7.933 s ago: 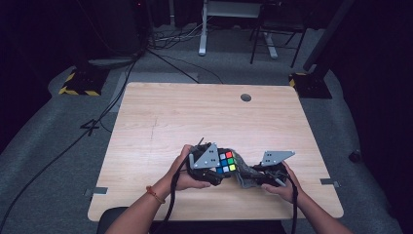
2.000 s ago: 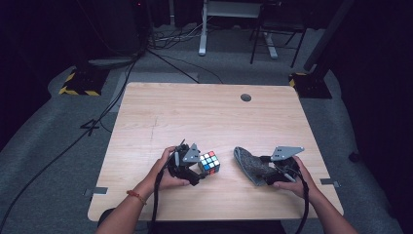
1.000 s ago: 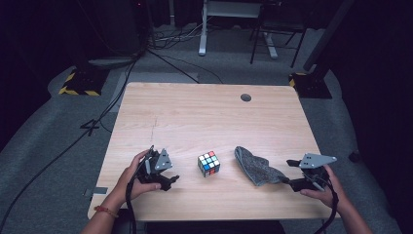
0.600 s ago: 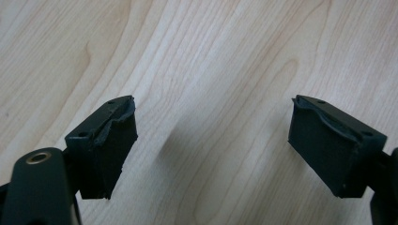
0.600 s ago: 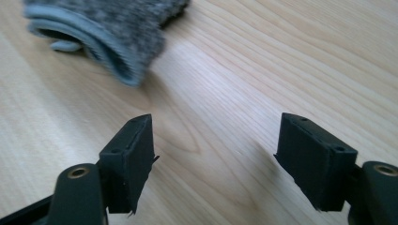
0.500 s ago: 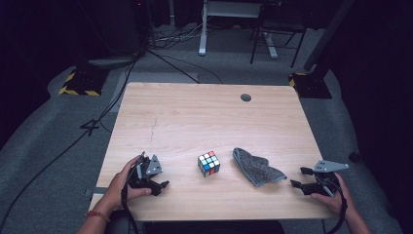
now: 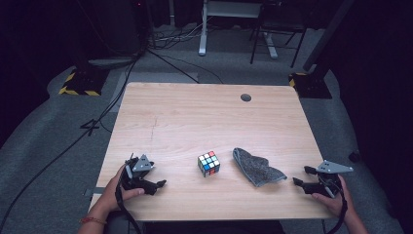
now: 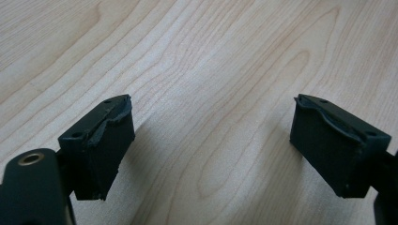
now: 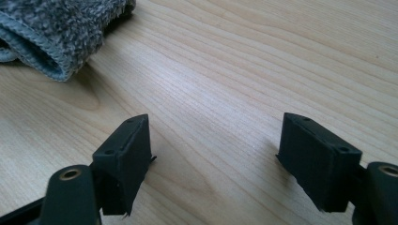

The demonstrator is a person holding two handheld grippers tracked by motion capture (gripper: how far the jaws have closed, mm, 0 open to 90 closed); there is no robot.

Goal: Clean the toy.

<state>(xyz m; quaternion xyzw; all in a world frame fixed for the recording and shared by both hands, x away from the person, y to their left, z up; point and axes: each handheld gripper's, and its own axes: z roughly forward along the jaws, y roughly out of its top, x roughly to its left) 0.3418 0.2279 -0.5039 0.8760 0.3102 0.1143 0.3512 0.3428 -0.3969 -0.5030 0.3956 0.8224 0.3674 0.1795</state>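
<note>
A multicoloured puzzle cube (image 7: 208, 164) stands on the wooden table (image 7: 204, 117) near its front middle. Just right of it lies a crumpled grey cloth (image 7: 255, 167), whose edge (image 9: 51, 28) shows at the top left of the right gripper view. My left gripper (image 7: 157, 184) rests at the front left corner, well left of the cube, its jaws wide apart over bare wood (image 8: 211, 145). My right gripper (image 7: 301, 177) sits at the front right edge, right of the cloth, open with nothing between its fingers (image 9: 213, 159).
A round dark grommet (image 7: 246, 97) is set in the table's far side. Beyond the table are a grey floor with cables (image 7: 170, 58), a white stand (image 7: 202, 29) and chair legs (image 7: 272, 36). A hazard-striped block (image 7: 78, 87) sits at the far left.
Both grippers held the cube and cloth together at the front middle, then let go and drew apart to the table's front corners. Cube and cloth now lie free.
</note>
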